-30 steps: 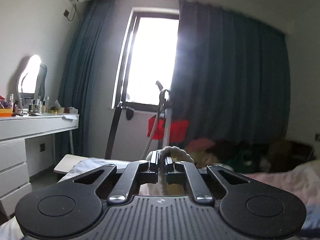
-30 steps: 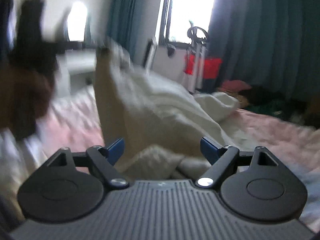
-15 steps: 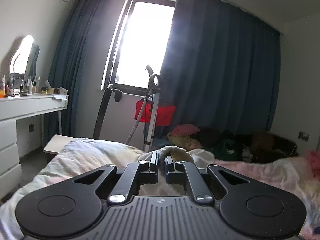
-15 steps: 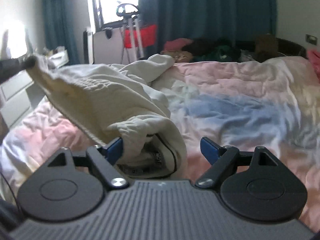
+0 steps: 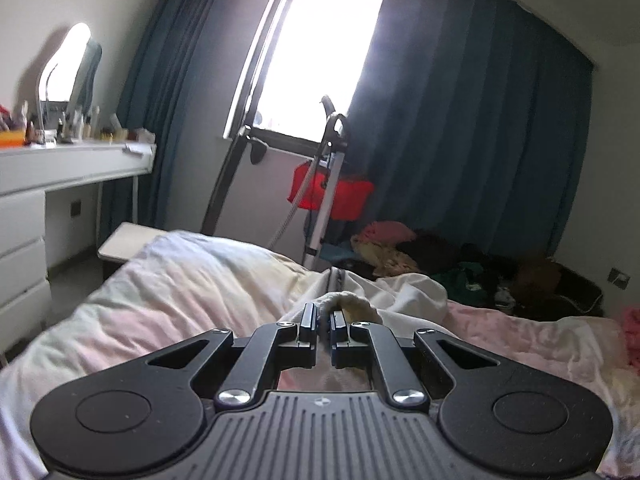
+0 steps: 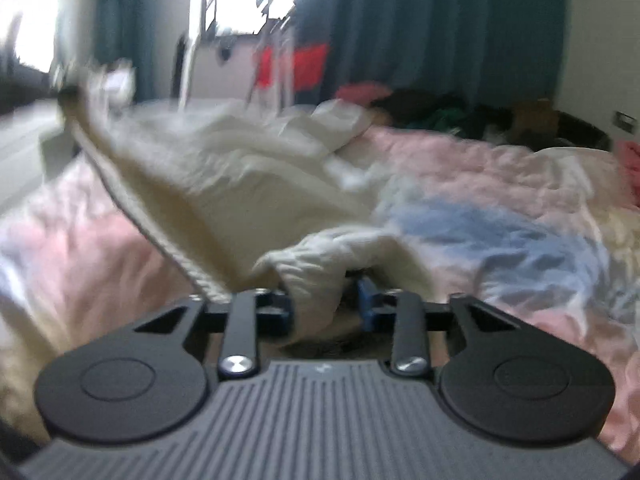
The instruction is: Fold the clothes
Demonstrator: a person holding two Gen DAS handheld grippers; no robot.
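A cream-white garment (image 6: 224, 188) lies stretched across the pink and blue bed cover (image 6: 500, 216). My left gripper (image 5: 323, 316) is shut on a ribbed edge of the garment (image 5: 352, 304), held a little above the bed. My right gripper (image 6: 326, 300) has closed on a bunched fold of the same garment (image 6: 320, 264) near the bed's front; the view is blurred. The cloth runs taut from this fold up and left to a far corner (image 6: 80, 96).
A white dressing table (image 5: 68, 168) with a mirror and bottles stands left. A red-bag stand (image 5: 332, 192) is under the window. A pile of dark and pink clothes (image 5: 460, 256) lies at the far side. A small bench (image 5: 124, 240) stands beside the bed.
My right gripper was open behind the garment and has closed on a fold of it. My left gripper has stayed shut on the cloth and dipped lower toward the bed.
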